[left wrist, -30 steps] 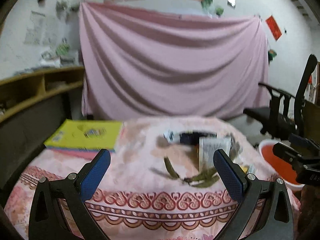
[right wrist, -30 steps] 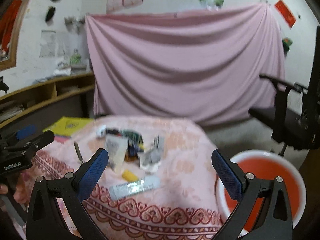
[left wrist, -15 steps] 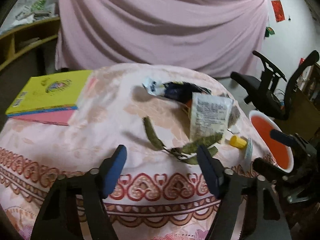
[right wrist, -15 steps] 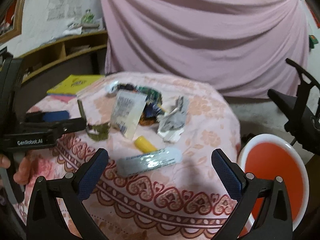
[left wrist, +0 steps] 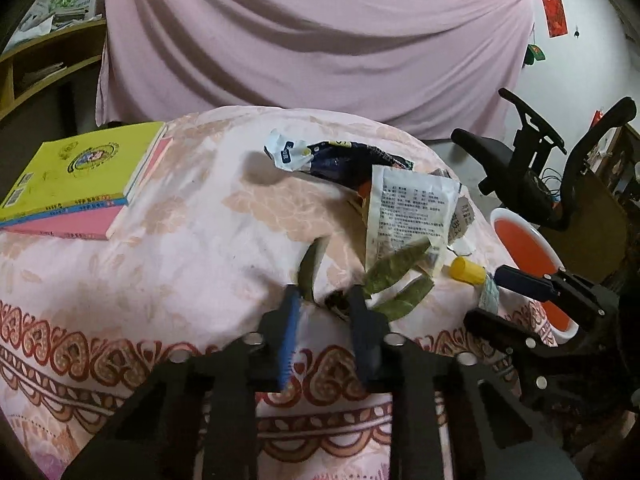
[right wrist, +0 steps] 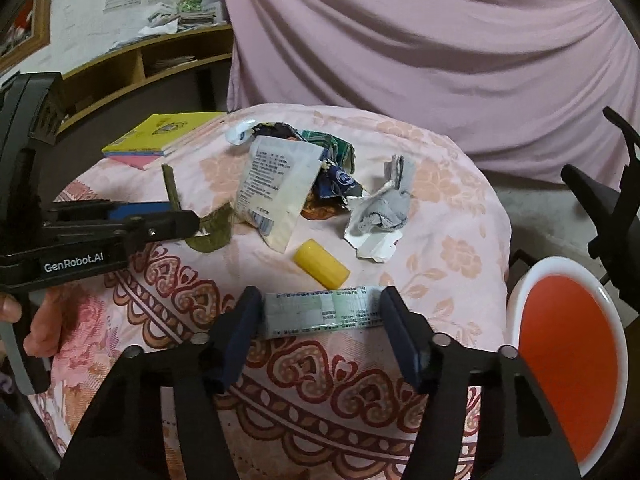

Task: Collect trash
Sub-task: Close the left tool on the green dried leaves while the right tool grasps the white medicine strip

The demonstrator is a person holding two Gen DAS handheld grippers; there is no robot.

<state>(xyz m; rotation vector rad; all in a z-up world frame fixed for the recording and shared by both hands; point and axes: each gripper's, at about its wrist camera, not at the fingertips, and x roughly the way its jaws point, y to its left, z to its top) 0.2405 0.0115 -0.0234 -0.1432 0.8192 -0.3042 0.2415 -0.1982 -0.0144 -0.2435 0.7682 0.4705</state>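
Trash lies on a round table under a pink patterned cloth (left wrist: 180, 264). A bunch of green leaves (left wrist: 396, 276) has its stem between the pads of my left gripper (left wrist: 325, 306). Those jaws are closing and both pads touch the stem. In the right wrist view the left gripper (right wrist: 192, 222) holds the leaves (right wrist: 208, 236) at its tip. My right gripper (right wrist: 322, 312) is closing on a small flat printed box (right wrist: 312, 314), with a pad at each end. A white sachet (right wrist: 276, 192), a yellow cylinder (right wrist: 320, 266) and crumpled grey paper (right wrist: 380, 208) lie beyond.
A red basin with a white rim (right wrist: 560, 360) stands low beside the table on the right. Yellow and pink books (left wrist: 80, 176) lie at the table's far left. A black office chair (left wrist: 520, 160) stands behind the basin. A hand (right wrist: 36, 328) holds the left gripper.
Both grippers tipped down toward the table and their wide jaws narrowed. The left closed around the leaf stem, the right around the box.
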